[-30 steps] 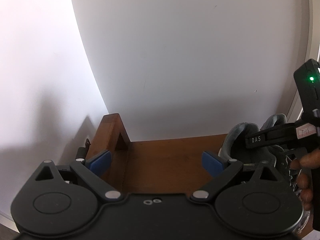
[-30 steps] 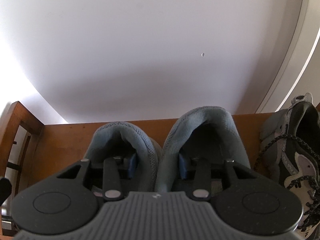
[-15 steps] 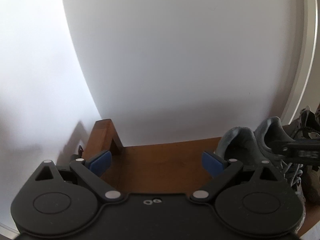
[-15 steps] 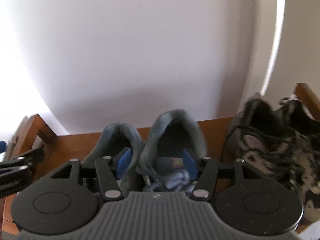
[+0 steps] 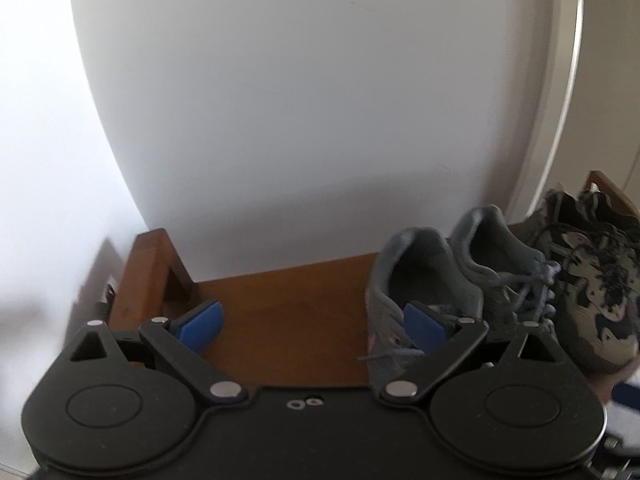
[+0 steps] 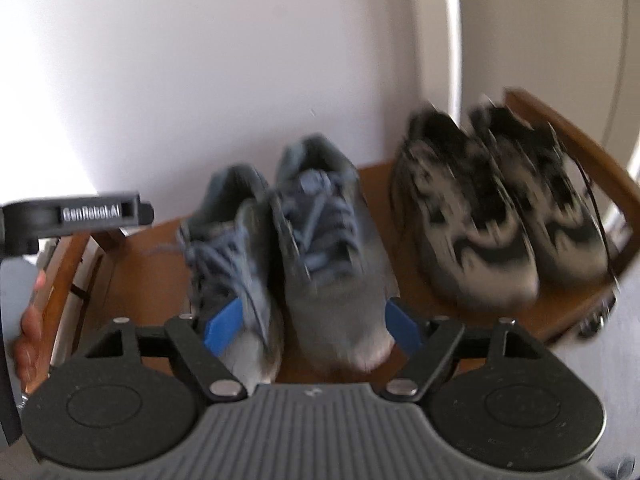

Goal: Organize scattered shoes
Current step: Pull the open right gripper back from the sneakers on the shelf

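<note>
A pair of grey-blue sneakers [image 6: 296, 248] stands side by side on the wooden shelf [image 6: 148, 276], heels to the wall; it also shows in the left wrist view [image 5: 452, 280]. A black-and-grey patterned pair [image 6: 504, 216] stands to its right, also seen in the left wrist view [image 5: 592, 276]. My right gripper [image 6: 312, 326] is open and empty, just in front of the sneakers' toes. My left gripper [image 5: 316, 320] is open and empty over the shelf's bare left part, its right pad beside the left sneaker.
A white wall [image 5: 300, 100] rises behind the shelf. The shelf's raised wooden side rails stand at the left [image 5: 144, 264] and at the right [image 6: 576, 140]. The left gripper's body [image 6: 76, 216] and the hand holding it show at the right view's left edge.
My right gripper has opened, let go of the grey-blue sneakers and drawn back from their openings to their toes. My left gripper has also drawn back a little.
</note>
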Action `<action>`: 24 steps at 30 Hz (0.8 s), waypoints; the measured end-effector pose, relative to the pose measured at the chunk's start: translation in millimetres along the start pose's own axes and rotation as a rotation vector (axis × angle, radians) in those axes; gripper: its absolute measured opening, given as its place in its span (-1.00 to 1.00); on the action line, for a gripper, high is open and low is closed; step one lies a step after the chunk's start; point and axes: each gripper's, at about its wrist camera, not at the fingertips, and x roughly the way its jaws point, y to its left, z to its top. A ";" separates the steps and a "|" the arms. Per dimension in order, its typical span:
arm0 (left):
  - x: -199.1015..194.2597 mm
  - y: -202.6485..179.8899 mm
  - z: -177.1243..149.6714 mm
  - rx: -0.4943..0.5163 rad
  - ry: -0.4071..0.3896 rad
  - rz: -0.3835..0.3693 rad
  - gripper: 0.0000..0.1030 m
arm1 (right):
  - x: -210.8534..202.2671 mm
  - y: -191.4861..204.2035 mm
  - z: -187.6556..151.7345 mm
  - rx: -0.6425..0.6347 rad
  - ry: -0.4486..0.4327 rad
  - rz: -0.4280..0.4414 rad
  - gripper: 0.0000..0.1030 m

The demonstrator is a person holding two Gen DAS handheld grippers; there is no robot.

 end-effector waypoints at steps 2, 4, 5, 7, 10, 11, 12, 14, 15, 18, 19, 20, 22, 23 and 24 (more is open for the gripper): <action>-1.4 -2.2 -4.8 0.010 0.006 -0.008 0.90 | -4.7 -0.9 -11.5 0.021 0.010 -0.024 0.63; -3.9 -3.9 -9.6 0.015 0.015 -0.011 0.90 | -10.4 -3.8 -21.4 0.055 0.032 -0.036 0.63; -6.9 -5.7 -13.6 0.016 0.024 -0.009 0.90 | -13.7 -5.9 -24.7 0.071 0.042 -0.031 0.63; -13.5 -9.1 -19.2 0.012 0.030 -0.002 0.90 | -15.7 -8.9 -27.3 0.073 0.049 -0.023 0.63; -22.0 -15.3 -25.4 0.010 0.038 0.010 0.90 | -21.0 -14.3 -28.8 0.040 0.041 -0.002 0.63; -26.8 -19.6 -28.6 0.007 0.037 0.020 0.90 | -23.3 -17.8 -28.5 0.032 0.037 0.009 0.63; -31.8 -24.1 -31.9 0.003 0.036 0.031 0.90 | -25.7 -20.5 -28.6 0.027 0.036 0.017 0.64; -40.6 -34.2 -37.2 -0.005 0.033 0.057 0.90 | -33.1 -31.9 -30.5 0.016 0.037 0.050 0.64; -44.6 -40.4 -40.1 -0.009 0.036 0.071 0.90 | -37.4 -39.4 -32.0 0.012 0.037 0.061 0.64; -57.0 -59.7 -49.1 -0.034 0.048 0.091 0.90 | -53.0 -64.3 -37.2 -0.001 0.036 0.085 0.64; -63.7 -74.0 -54.8 -0.046 0.060 0.087 0.90 | -62.1 -77.3 -40.3 -0.004 0.028 0.086 0.64; -68.5 -84.2 -58.5 -0.048 0.064 0.085 0.90 | -73.0 -90.2 -44.7 -0.008 0.018 0.081 0.65; -79.1 -105.3 -66.2 -0.046 0.068 0.083 0.90 | -88.6 -113.0 -52.7 -0.001 0.010 0.064 0.67; -84.7 -115.8 -70.1 -0.038 0.066 0.083 0.90 | -95.9 -124.8 -56.6 0.004 0.007 0.055 0.67; -89.7 -126.2 -73.5 -0.031 0.064 0.085 0.90 | -101.9 -134.9 -60.0 0.005 0.005 0.047 0.67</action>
